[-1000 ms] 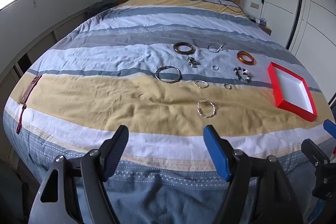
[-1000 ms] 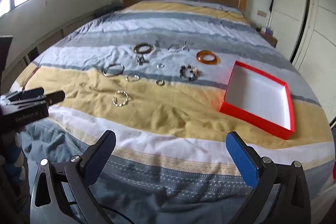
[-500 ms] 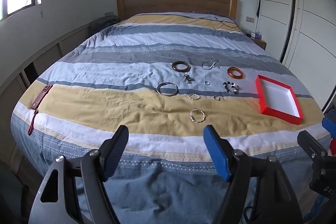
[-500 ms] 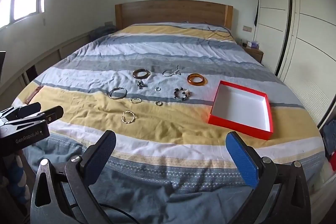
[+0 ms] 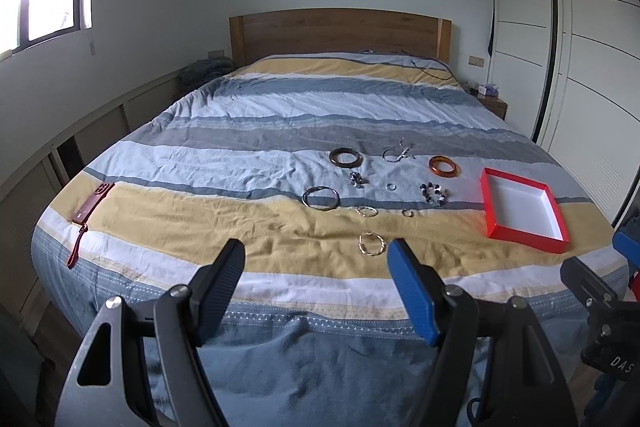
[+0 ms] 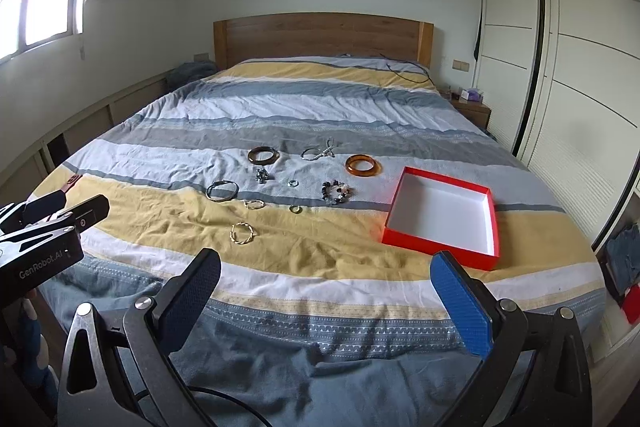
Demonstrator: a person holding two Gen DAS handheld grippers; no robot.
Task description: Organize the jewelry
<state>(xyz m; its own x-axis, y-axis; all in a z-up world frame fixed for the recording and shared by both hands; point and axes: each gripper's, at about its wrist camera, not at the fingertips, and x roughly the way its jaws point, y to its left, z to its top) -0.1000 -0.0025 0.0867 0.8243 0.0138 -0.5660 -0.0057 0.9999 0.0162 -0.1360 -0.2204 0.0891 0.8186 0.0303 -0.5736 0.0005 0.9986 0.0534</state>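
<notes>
Both claws are hanging over the foot of the bed, nothing in either one. Left claw [image 5: 316, 269] has its jaws spread maybe halfway; right claw [image 6: 326, 283] is spread wider, one black pad and one blue pad on each.

Past them is the striped duvet [image 6: 320, 107], with all the jewelry laid out on it, well apart from the claws. Closest is a twisted gold bangle [image 6: 241, 233] on the yellow stripe. Behind that there's a thin dark hoop bracelet [image 6: 222, 190], a small gold ring-ish piece [image 6: 254, 203] and a little ring [image 6: 295, 209]. Further back: a beaded bracelet [image 6: 336, 191], another small ring [image 6: 293, 182], a little silver cluster [image 6: 262, 175] I can't really make out, a dark brown bangle [image 6: 263, 155], a silver chain [image 6: 318, 152] and an amber bangle [image 6: 363, 165].

The red box [image 6: 442, 217] with the white inside sits open and empty to the right of the pile, just beside the beaded bracelet's end of the spread. A reddish strap thing [image 5: 93, 205] lies by the left edge of the bed, wooden headboard [image 5: 340, 33] at the far end.
</notes>
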